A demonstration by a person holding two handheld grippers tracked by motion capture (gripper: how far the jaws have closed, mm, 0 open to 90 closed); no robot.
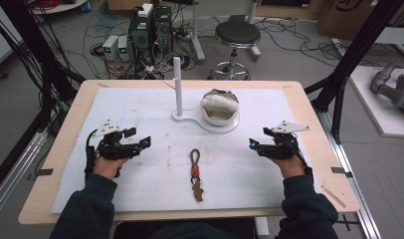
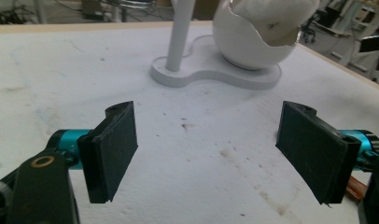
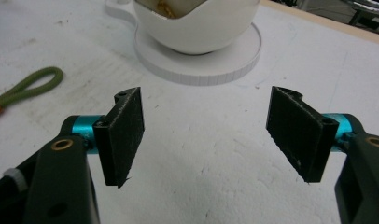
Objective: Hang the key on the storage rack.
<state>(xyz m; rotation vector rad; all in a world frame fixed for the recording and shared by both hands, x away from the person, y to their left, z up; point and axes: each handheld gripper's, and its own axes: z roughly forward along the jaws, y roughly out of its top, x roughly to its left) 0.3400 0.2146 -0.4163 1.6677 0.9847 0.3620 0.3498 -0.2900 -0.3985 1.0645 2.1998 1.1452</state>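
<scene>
A keychain (image 1: pixel 195 172) with a green cord loop, an orange tag and a brown charm lies on the white mat (image 1: pixel 140 104), midway between my hands. Its green loop (image 3: pixel 31 86) appears at the left of the right gripper view. Behind it stands a white stand (image 1: pixel 190 118) with an upright post (image 1: pixel 178 84) and a white egg-shaped bowl (image 1: pixel 219 105). My left gripper (image 1: pixel 139 137) rests left of the keychain, open and empty, facing the post (image 2: pixel 180 32) and bowl (image 2: pixel 253 42). My right gripper (image 1: pixel 258 138) rests to the right, open and empty, facing the bowl (image 3: pixel 197 28).
The mat covers most of a wooden table (image 1: pixel 314 139). Behind the table are a round black stool (image 1: pixel 236 35), computer boxes (image 1: pixel 150 30) and cables on the floor. Black frame posts (image 1: pixel 349 59) stand at both sides.
</scene>
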